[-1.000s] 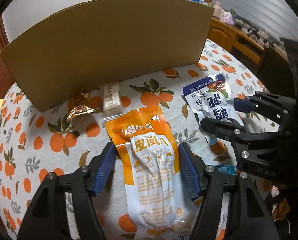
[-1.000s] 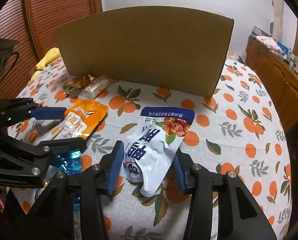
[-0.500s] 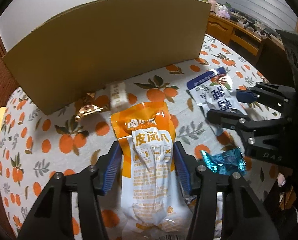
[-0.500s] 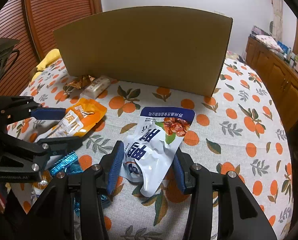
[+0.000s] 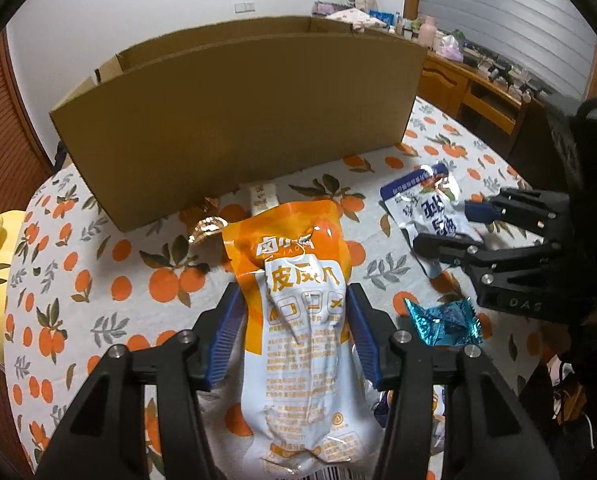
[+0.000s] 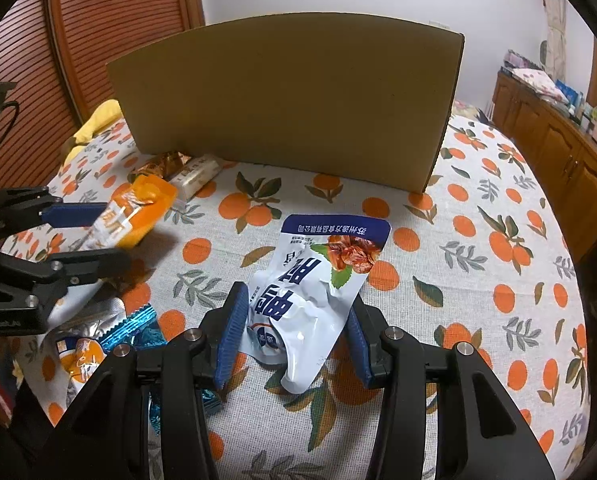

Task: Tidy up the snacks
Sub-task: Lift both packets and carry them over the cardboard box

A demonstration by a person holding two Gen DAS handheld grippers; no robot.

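My left gripper (image 5: 294,338) is shut on the orange-and-white snack pouch (image 5: 298,300) and holds it above the table; the pouch also shows in the right wrist view (image 6: 134,212). My right gripper (image 6: 294,332) is shut on the blue-and-white snack pouch (image 6: 318,280), which rests low over the tablecloth; it also shows in the left wrist view (image 5: 430,204). The open cardboard box (image 5: 238,120) stands behind both pouches, its near wall facing me (image 6: 290,96).
A gold wrapper (image 5: 204,224) and a small white bar (image 5: 263,198) lie at the box's foot. A blue foil candy (image 5: 444,322) and several other packets (image 6: 82,356) lie near the front. The round table has an orange-print cloth (image 6: 478,280). A wooden cabinet (image 6: 558,148) stands at right.
My left gripper has closed on the orange pouch and lifted it up and back, so the box top now shows. My right gripper has barely moved.
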